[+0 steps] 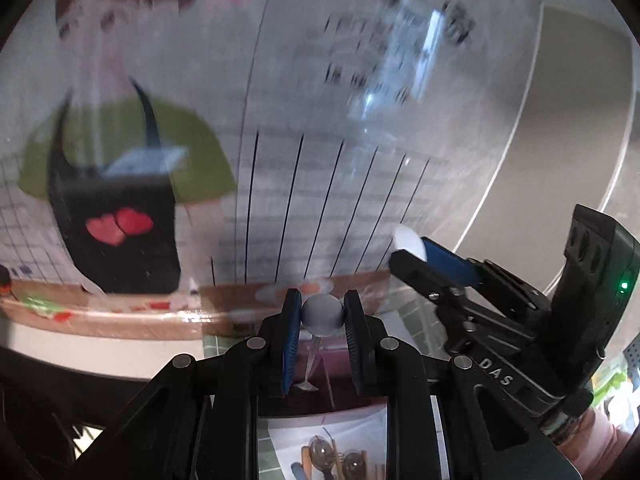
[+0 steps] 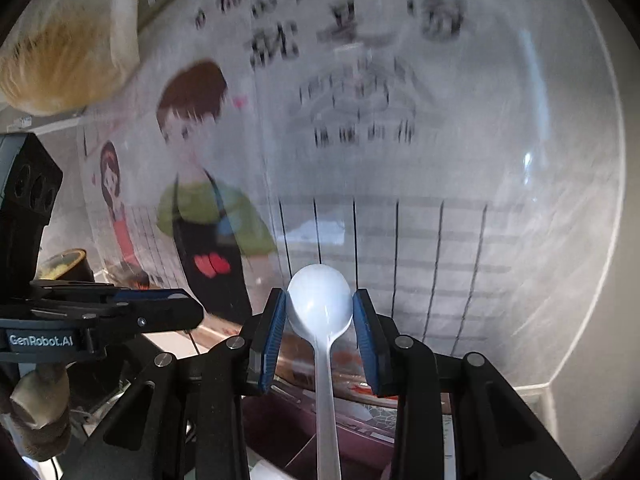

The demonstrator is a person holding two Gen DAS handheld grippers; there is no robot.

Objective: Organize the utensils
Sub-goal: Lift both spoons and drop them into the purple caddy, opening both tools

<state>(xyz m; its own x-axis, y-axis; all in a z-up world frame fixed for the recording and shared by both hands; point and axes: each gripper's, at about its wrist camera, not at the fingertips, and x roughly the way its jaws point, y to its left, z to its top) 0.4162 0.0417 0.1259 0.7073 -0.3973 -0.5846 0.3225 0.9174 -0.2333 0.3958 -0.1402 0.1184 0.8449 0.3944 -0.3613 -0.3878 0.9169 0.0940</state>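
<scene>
Both grippers are holding spoons up in front of the cartoon wall poster.

The left gripper is pinching the bowl of a grey spoon between nearly closed jaws, handle pointing down. The right gripper is clamping a white plastic spoon by its bowl, handle running near. Below, more utensils are lying in a tray; the poster is blurred.

Left hand-held gripper: black linkage arms, silver pivot pins, blue ribbed pads. Right hand-held gripper: same build. "GenRobot.AI" lettering on body; green LED lit; pink sleeve.
</scene>
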